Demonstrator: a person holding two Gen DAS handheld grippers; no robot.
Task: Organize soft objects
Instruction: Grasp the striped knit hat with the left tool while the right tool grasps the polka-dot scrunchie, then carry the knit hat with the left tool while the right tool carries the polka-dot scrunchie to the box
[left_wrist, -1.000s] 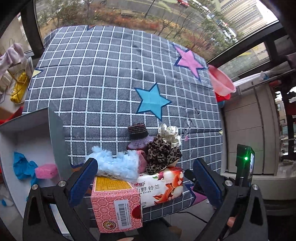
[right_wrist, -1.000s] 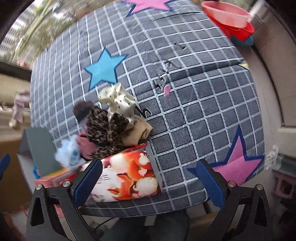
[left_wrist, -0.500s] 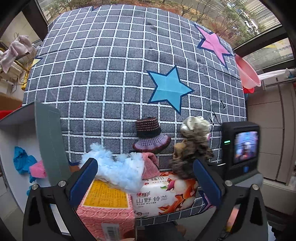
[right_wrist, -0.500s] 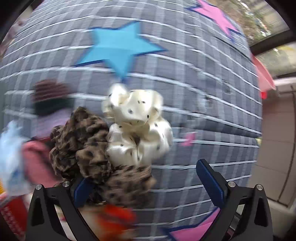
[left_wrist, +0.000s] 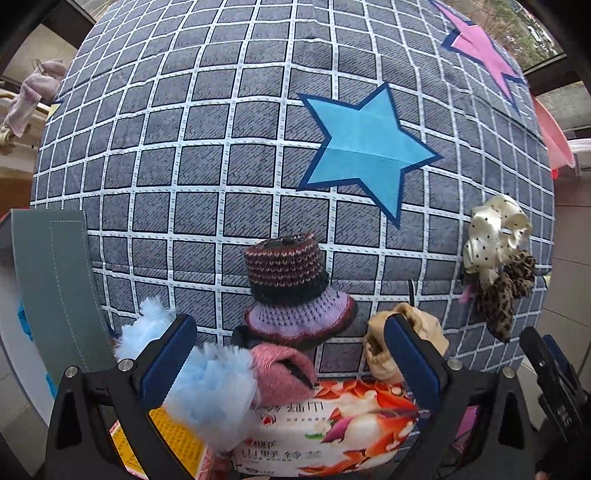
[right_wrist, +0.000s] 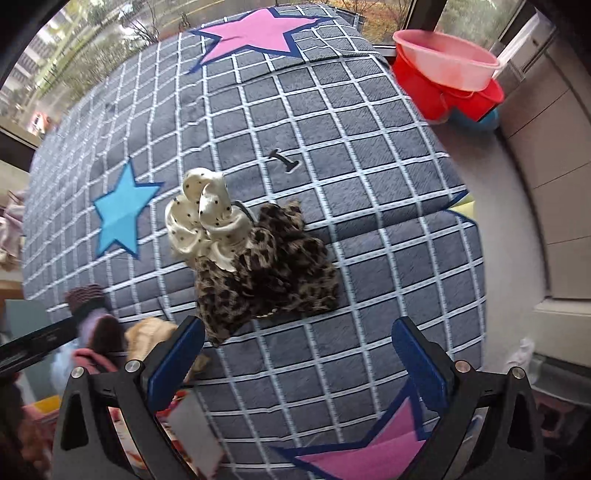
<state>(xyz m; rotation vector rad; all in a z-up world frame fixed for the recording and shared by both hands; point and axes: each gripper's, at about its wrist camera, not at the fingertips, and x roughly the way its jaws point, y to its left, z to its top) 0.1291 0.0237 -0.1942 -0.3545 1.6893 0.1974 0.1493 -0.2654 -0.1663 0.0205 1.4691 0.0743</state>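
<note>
The left gripper (left_wrist: 290, 354) is wide open and holds nothing; between its fingers are a fluffy light-blue soft piece (left_wrist: 207, 373) and a small knitted purple-and-brown hat (left_wrist: 291, 291). The right gripper (right_wrist: 295, 354) is also wide open and empty, just behind a leopard-print fabric scrunchie (right_wrist: 269, 273) touching a cream dotted scrunchie (right_wrist: 203, 221) on the grey checked cloth (right_wrist: 369, 206).

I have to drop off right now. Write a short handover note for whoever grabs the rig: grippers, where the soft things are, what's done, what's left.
Left gripper: open, empty, hovering over the pile at the near edge of the checked cushion.
Right gripper: open, empty, just short of the leopard scrunchie.
Cream dotted scrunchie lies against the leopard one, apart from the pile.
Pile: knitted hat, pink knit piece, light blue fluffy piece, beige piece, around the tissue packs.
Done: cannot tell from here; nothing is gripped.
Left: all of these soft things, judging by how they lie.
</note>
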